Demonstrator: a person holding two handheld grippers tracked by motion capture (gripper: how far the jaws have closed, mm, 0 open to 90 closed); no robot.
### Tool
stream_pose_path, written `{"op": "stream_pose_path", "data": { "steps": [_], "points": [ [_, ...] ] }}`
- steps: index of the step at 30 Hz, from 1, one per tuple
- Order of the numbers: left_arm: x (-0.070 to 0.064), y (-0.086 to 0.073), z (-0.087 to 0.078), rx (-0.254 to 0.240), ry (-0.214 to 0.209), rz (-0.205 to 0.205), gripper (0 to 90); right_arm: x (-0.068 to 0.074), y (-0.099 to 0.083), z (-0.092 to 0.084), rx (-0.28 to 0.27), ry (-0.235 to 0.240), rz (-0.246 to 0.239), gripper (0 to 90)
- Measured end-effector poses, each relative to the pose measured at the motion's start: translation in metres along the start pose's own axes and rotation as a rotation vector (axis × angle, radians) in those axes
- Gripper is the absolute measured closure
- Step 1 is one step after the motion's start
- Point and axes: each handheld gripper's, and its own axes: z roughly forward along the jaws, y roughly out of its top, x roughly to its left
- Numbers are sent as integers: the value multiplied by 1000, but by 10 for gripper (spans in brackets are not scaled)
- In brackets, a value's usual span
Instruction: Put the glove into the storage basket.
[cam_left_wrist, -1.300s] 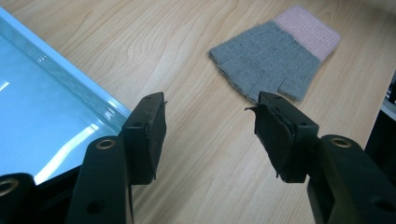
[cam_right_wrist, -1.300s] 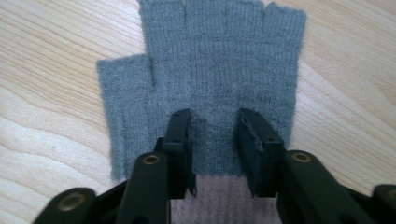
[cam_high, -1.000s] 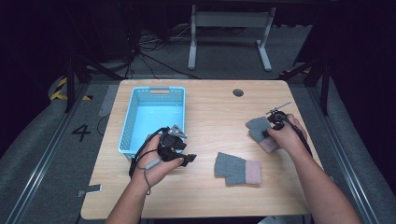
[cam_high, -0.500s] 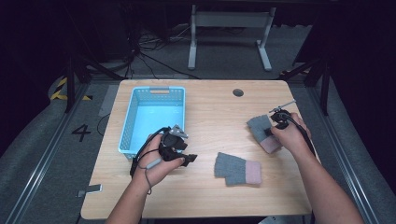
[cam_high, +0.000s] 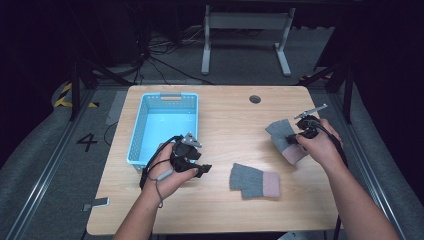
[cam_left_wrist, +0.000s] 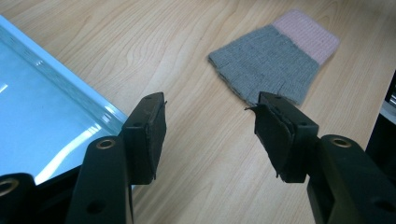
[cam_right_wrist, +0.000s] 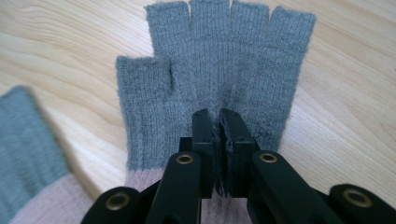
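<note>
- High view: the right hand-held gripper (cam_high: 296, 136) is near the right edge of the light wooden desk (cam_high: 225, 107), pinching a grey knitted fingerless glove with a pink cuff (cam_high: 283, 137); its jaws have just been closing on the knit
- High view: a second grey fingerless glove with a pink cuff (cam_high: 254, 180) lies flat toward the front edge of the desk, between the two hands; the left hand-held gripper (cam_high: 202, 170) is just beside the front of the light blue plastic basket (cam_high: 136, 135), which stands at the desk's left side
- Left gripper view: the left hand-held gripper's (cam_left_wrist: 210, 135) jaws stand apart with bare desk between them, the basket wall (cam_left_wrist: 60, 79) beside one jaw, the second glove (cam_left_wrist: 273, 58) lying beyond
- Right gripper view: the right hand-held gripper's (cam_right_wrist: 219, 122) jaws are clamped on a fold of the first glove's (cam_right_wrist: 219, 60) palm
</note>
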Motion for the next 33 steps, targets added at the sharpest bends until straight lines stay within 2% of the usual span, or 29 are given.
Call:
{"op": "stream_pose_path", "data": {
  "steps": [8, 11, 16, 21, 33],
  "points": [
    [0, 1, 0, 2, -3, 3, 445, 13, -3, -25, -33, 47, -43, 856],
    [-1, 1, 1, 3, -4, 3, 445, 15, -4, -30, -40, 74, -52, 856],
    [-1, 2, 1, 1, -5, 4, 445, 22, -7, -38, -48, 91, -80, 855],
    [-2, 2, 1, 4, -5, 9, 445, 33, -8, -37, -35, 178, -171, 854],
    [-2, -1, -1, 1, 0, 3, 445, 64, -9, -35, -33, 237, -299, 852]
  ]
}}
